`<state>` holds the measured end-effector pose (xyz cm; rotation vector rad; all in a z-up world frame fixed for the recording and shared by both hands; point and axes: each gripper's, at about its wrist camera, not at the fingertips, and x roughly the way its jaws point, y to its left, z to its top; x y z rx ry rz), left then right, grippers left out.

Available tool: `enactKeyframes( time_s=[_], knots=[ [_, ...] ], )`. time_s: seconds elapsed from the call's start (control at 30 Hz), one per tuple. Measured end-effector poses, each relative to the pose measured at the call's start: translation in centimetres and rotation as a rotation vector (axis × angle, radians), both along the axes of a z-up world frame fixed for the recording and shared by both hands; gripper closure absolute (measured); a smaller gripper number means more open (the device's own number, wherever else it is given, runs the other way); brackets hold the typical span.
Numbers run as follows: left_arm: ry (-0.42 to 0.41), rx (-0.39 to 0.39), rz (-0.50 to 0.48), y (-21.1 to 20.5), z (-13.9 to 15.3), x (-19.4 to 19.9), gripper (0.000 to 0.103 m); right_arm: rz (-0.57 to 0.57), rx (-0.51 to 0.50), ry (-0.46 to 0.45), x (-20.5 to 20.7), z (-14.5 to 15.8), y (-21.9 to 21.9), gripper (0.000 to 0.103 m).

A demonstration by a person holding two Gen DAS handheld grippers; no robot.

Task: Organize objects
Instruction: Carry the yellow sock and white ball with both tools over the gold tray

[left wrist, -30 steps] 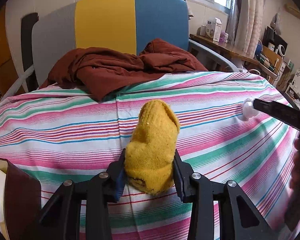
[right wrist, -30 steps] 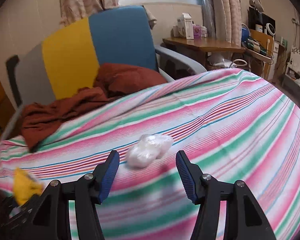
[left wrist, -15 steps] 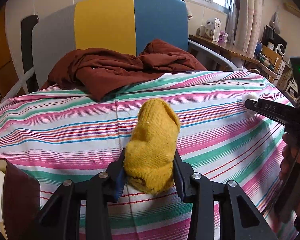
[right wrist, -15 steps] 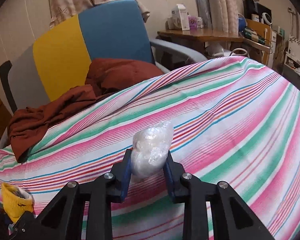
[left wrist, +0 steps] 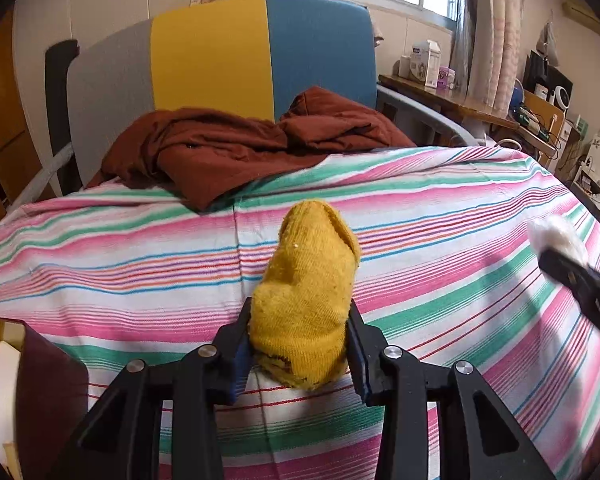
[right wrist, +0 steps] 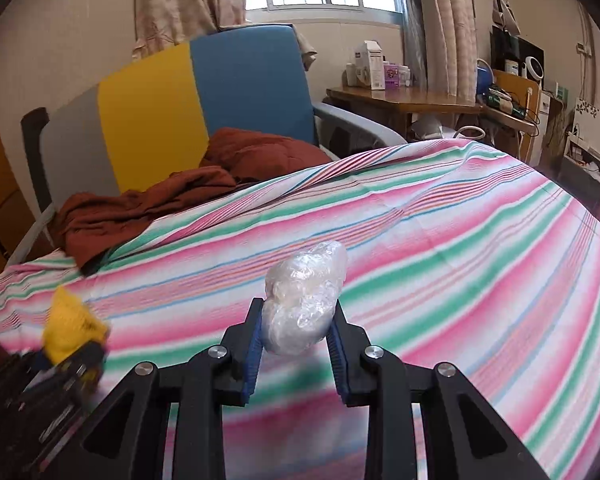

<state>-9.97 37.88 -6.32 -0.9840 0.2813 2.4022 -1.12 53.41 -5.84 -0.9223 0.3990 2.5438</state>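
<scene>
A yellow sock (left wrist: 306, 296) sticks up between the blue pads of my left gripper (left wrist: 300, 346), which is shut on it above the striped cloth (left wrist: 440, 240). My right gripper (right wrist: 294, 334) is shut on a crumpled clear plastic wad (right wrist: 304, 304), held above the same cloth (right wrist: 460, 260). From the left wrist view the right gripper's finger (left wrist: 580, 284) enters at the right edge with the white wad (left wrist: 556, 236) at its tip. In the right wrist view the left gripper and its yellow sock (right wrist: 70, 324) show blurred at the lower left.
A rust-brown garment (left wrist: 236, 152) lies heaped at the cloth's far edge against a grey, yellow and blue chair back (left wrist: 220, 56). A wooden desk (right wrist: 404, 100) with boxes stands at the back right under the window. A dark red box edge (left wrist: 48, 392) sits at lower left.
My right gripper closed on the plastic wad, which lay on the cloth between its open fingers, and carried it off the cloth. The left gripper kept still with the sock.
</scene>
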Motion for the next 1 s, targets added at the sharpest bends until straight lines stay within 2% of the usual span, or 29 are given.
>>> enactKeyframes(
  time_s=[0.13,0.27,0.47,0.7,0.87,1.0],
  knots=[
    [0.057,-0.005,-0.023,-0.1,0.7,1.5,0.062,0.018,-0.002,0.017,2.7,0.4,-2.5,0.074],
    [0.083,-0.006,-0.049,-0.6,1.3,3.2,0.062,0.002,-0.080,0.011,5.2,-0.2,-4.0,0.074],
    [0.093,0.021,-0.059,-2.6,1.8,6.1,0.062,-0.024,-0.163,0.011,8.2,-0.9,-5.5,0.074],
    [0.098,0.059,-0.097,-4.9,2.7,9.3,0.062,0.004,-0.175,0.009,10.5,-0.5,-8.1,0.074],
    [0.047,0.117,-0.117,-7.6,3.9,11.2,0.062,0.045,-0.152,0.018,11.5,0.6,-10.0,0.074],
    [-0.015,0.170,-0.092,-10.7,4.4,12.3,0.062,0.082,-0.135,0.035,11.9,1.7,-11.6,0.074]
  ],
)
